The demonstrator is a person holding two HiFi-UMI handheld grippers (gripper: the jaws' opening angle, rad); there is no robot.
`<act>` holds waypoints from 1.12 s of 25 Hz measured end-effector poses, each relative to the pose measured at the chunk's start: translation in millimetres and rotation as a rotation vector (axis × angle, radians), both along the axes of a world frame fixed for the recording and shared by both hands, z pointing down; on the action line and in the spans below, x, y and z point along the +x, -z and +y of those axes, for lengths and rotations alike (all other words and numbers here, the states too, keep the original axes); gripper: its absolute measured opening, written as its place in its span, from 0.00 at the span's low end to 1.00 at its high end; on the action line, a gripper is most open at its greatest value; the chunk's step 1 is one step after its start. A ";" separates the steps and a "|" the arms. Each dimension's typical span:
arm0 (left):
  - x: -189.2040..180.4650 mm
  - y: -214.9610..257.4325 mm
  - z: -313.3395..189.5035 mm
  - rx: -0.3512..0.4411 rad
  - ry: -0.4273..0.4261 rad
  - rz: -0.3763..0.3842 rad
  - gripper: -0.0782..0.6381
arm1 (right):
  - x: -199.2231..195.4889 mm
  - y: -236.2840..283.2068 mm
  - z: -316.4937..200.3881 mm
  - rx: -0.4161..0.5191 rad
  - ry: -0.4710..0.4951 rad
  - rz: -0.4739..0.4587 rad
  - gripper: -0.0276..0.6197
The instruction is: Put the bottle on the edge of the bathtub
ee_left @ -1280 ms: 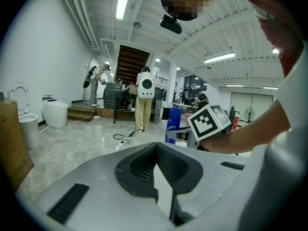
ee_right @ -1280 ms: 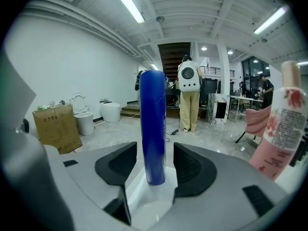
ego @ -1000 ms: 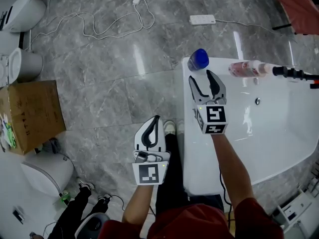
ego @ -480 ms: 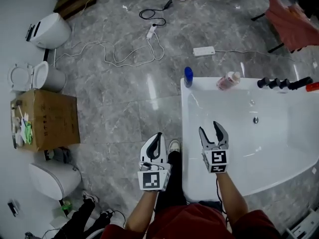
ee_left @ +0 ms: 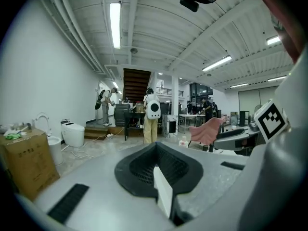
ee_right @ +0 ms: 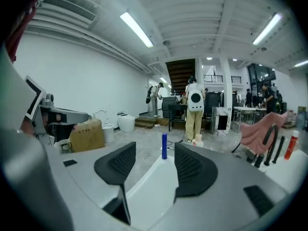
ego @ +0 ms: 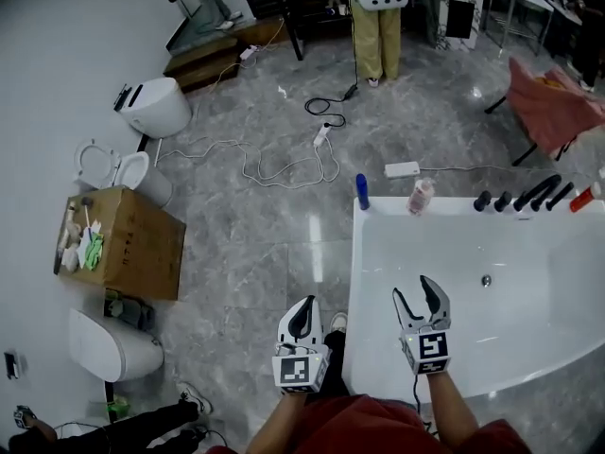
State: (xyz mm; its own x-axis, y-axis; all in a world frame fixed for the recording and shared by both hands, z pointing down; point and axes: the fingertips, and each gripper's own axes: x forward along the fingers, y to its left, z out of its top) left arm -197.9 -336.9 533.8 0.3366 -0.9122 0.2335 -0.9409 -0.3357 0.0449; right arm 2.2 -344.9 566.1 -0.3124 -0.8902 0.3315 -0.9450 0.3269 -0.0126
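A tall blue bottle stands upright on the far left corner of the white bathtub's rim. In the right gripper view the blue bottle shows far off between the jaws, at the end of the rim. My right gripper hovers over the tub's near left part, open and empty, well short of the bottle. My left gripper is over the floor beside the tub, jaws shut on nothing.
A pink bottle, black tap handles and a red bottle line the tub's far rim. A power strip and cables lie on the floor. Cardboard box and toilets sit left. A person stands beyond.
Both grippers have drawn back toward me, away from the blue bottle. The right gripper was right beside it a second ago. The head view now takes in much more of the room.
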 end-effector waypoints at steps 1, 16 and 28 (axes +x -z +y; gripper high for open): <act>0.1 9.9 10.0 0.019 0.006 0.003 0.12 | 2.1 17.2 7.6 0.033 0.006 -0.002 0.42; 1.9 162.7 109.9 0.346 0.061 -0.008 0.12 | 35.9 188.9 90.7 0.385 0.041 0.047 0.42; 1.9 173.7 139.1 0.382 0.061 -0.010 0.12 | 33.6 202.6 122.2 0.430 0.033 0.028 0.31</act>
State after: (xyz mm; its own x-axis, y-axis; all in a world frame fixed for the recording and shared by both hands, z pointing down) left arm -196.0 -197.8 360.1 0.2780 -0.9526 -0.1239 -0.9596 -0.2694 -0.0817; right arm 35.8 -222.8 363.5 -0.3396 -0.9388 -0.0583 -0.9319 0.3274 0.1564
